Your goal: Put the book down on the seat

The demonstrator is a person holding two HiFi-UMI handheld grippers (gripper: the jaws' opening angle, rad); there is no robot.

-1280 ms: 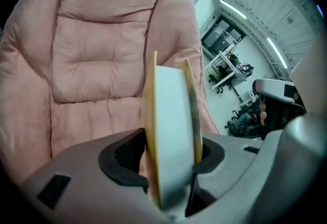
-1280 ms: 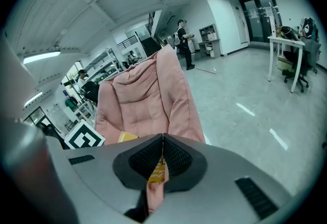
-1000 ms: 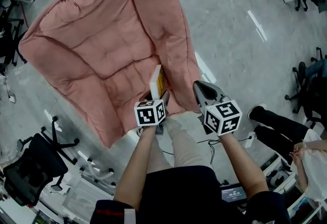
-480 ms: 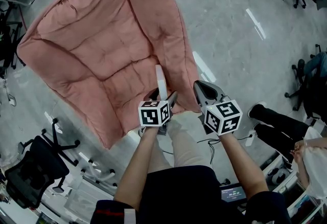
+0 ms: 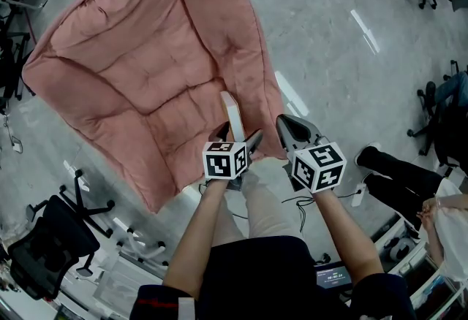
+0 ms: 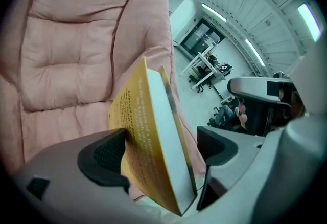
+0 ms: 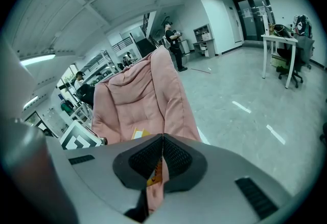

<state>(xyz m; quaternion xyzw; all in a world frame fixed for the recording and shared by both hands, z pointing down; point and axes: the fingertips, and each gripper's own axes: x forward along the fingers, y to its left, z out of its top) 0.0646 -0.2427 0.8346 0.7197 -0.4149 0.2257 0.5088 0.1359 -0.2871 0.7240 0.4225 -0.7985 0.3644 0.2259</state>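
Book (image 6: 153,136) location: on edge at the front of the seat (image 5: 139,77), close to the seat's side bolster (image 5: 252,70) on the right-tool side. It stands tilted between the jaws of the left tool (image 5: 238,134). The yellow cover leans toward one pad, touching it or just beside it. The other pad is clear of the book, with a visible gap.

Left tool state: jaws wide apart and just been opening. The book is between them but not clamped.

Right tool (image 7: 162,159) state: jaws together, nothing between them. It is held beside the left tool, just off the seat's front edge, and takes no part in this step.

Progress, as judged:
1. Carry to the seat: done.
2. Release: done or nearly done, since neither pad presses on the book.
3. Settling: open. The book is not flat on the seat. The left tool hides the book's lower edge, so it cannot be told whether that edge bears on the padding.

Remaining: draw the left tool back from the seat without catching the cover, so that the book tips onto the quilted padding.

Caution: the book is near the seat's front edge. A snag on withdrawal could pull it off the seat.
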